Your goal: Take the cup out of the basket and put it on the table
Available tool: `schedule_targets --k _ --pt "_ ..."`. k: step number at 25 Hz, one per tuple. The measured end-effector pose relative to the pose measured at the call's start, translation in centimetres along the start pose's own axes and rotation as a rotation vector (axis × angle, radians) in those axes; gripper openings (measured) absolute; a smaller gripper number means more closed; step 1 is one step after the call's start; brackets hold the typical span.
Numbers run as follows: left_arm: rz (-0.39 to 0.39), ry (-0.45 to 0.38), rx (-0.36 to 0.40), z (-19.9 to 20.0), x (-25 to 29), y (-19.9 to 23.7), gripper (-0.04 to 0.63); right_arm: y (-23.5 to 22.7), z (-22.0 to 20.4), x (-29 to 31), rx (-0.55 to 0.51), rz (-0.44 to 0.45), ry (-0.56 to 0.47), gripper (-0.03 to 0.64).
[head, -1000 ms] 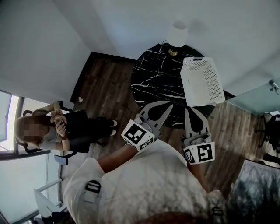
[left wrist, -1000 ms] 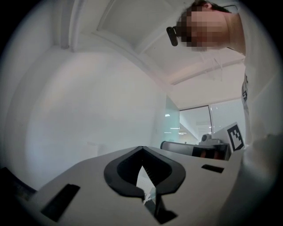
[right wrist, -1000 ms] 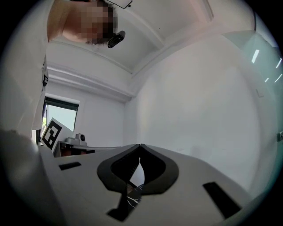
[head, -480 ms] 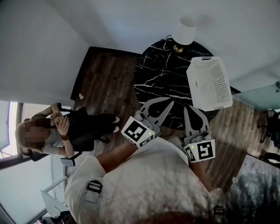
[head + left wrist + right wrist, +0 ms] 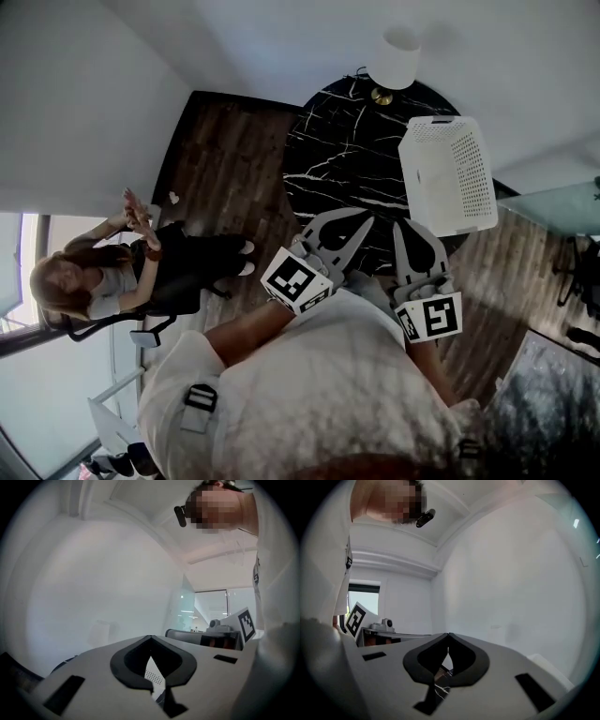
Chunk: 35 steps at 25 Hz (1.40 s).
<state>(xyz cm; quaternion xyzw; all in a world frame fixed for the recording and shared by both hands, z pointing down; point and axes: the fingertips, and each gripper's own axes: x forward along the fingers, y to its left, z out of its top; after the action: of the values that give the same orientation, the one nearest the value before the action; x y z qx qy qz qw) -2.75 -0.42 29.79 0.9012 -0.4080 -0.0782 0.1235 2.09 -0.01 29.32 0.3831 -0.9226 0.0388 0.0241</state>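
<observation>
Wood floor holds one seated person (image 5: 112,272) at the left and one round black table (image 5: 342,159). Two grippers sit by its near edge, each with one marker cube: left gripper (image 5: 366,219) and right gripper (image 5: 404,226), both with jaws closed tip to tip, gripping nothing. One lamp (image 5: 394,61) stands at the table's far edge. One white basket (image 5: 448,173) sits on the table's right side; the cup cannot be made out.
</observation>
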Motion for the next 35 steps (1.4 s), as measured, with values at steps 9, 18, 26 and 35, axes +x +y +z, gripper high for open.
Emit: schedule_targets --k 9,18,26,35 --pt "-0.024 0.056 -0.001 -1.7 5.2 -2.7 0.006 -6.4 0.3 -3.7 0.012 -0.059 -0.010 0.008" --pt "-0.096 0.086 0.015 -3.1 11.2 -6.7 0.006 -11.5 -0.4 -7.0 0.050 -0.126 -0.034 0.008" --pt "-0.113 0.113 0.030 -4.0 14.1 -6.9 0.006 -14.6 -1.5 -6.9 0.024 -0.142 0.005 0.008" --pt "-0.105 0.147 0.031 -5.5 16.1 -5.6 0.006 -16.5 -3.6 -5.4 -0.008 -0.099 0.076 0.009"
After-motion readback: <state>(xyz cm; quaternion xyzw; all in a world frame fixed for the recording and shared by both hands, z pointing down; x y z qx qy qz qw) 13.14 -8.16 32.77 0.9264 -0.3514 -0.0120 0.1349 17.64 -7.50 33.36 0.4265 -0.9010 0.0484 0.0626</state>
